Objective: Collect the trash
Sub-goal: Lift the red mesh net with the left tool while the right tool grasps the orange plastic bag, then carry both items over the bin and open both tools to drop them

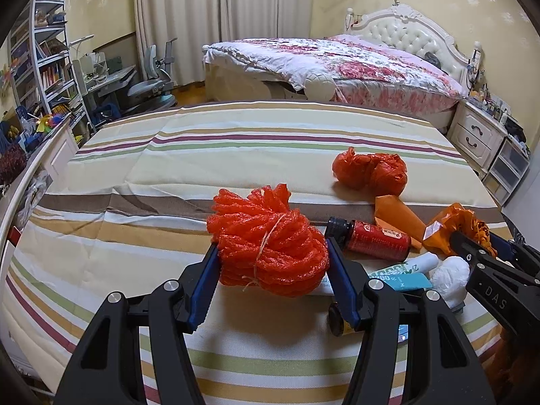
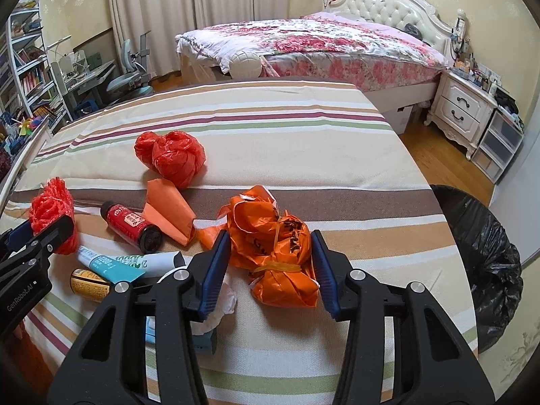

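Observation:
Trash lies on a striped bedsheet (image 1: pixel 168 155). My left gripper (image 1: pixel 271 253) is shut on a red mesh net bundle (image 1: pixel 266 243), its blue pads pressing both sides; the bundle also shows in the right wrist view (image 2: pixel 50 212). My right gripper (image 2: pixel 270 249) is shut on a crumpled orange plastic bag (image 2: pixel 273 249), seen also in the left wrist view (image 1: pixel 459 222). Between them lie a red bottle (image 2: pixel 131 224), an orange paper piece (image 2: pixel 172 211), a teal tube (image 2: pixel 125 265), a small yellow-labelled bottle (image 2: pixel 89 285) and white crumpled paper (image 1: pixel 450 275). A red plastic bag (image 2: pixel 172 157) lies farther back.
A bin lined with a black bag (image 2: pixel 486 263) stands on the floor at the bed's right edge. Beyond are a floral bed (image 2: pixel 320 44), white nightstand (image 2: pixel 462 108), desk with chair (image 1: pixel 148 81) and bookshelf (image 1: pixel 44 60) at left.

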